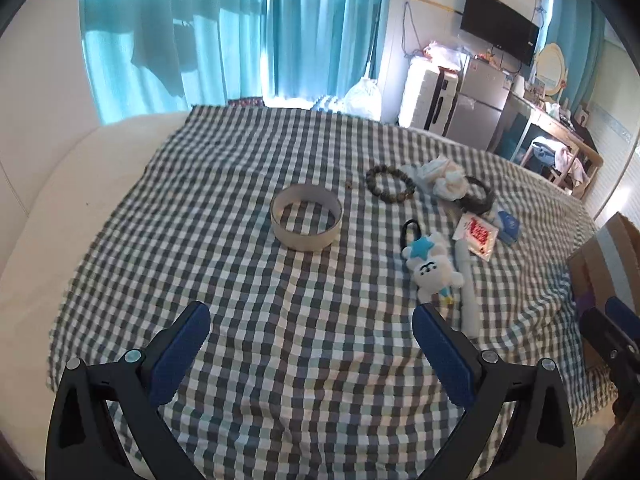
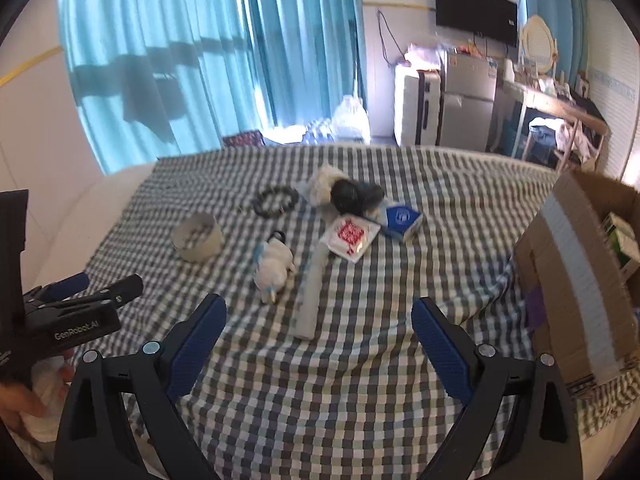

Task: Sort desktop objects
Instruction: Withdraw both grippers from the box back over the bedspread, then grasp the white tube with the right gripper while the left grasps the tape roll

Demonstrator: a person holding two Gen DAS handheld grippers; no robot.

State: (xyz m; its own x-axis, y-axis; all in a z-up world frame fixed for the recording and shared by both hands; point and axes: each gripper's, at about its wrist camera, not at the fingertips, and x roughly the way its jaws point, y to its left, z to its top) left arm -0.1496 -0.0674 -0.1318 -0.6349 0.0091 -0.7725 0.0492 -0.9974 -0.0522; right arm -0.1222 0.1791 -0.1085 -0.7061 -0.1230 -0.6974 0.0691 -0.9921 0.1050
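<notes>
On the checked cloth (image 1: 280, 360) lie a tape ring (image 1: 306, 222), a dark bead bracelet (image 1: 391, 184), a white plush keychain with a blue star (image 1: 432, 270), a pale stick (image 1: 468, 288), a red-and-white packet (image 1: 477, 235), a blue packet (image 1: 510, 228) and a white scrunchie (image 1: 448, 182) beside a dark hair band (image 1: 480, 196). My left gripper (image 1: 312, 322) hovers open over bare cloth, short of the plush. My right gripper (image 2: 320, 316) is open too, its fingers either side of the pale stick's (image 2: 310, 292) near end, nothing held. The tape ring (image 2: 198, 236) and plush (image 2: 276, 264) lie to its left.
An open cardboard box (image 2: 576, 276) with items inside stands at the cloth's right edge. The bare white mattress (image 1: 36, 220) shows on the left. Teal curtains, a fridge, a suitcase and a desk stand beyond the far edge. A hand (image 2: 20, 404) holds the left gripper.
</notes>
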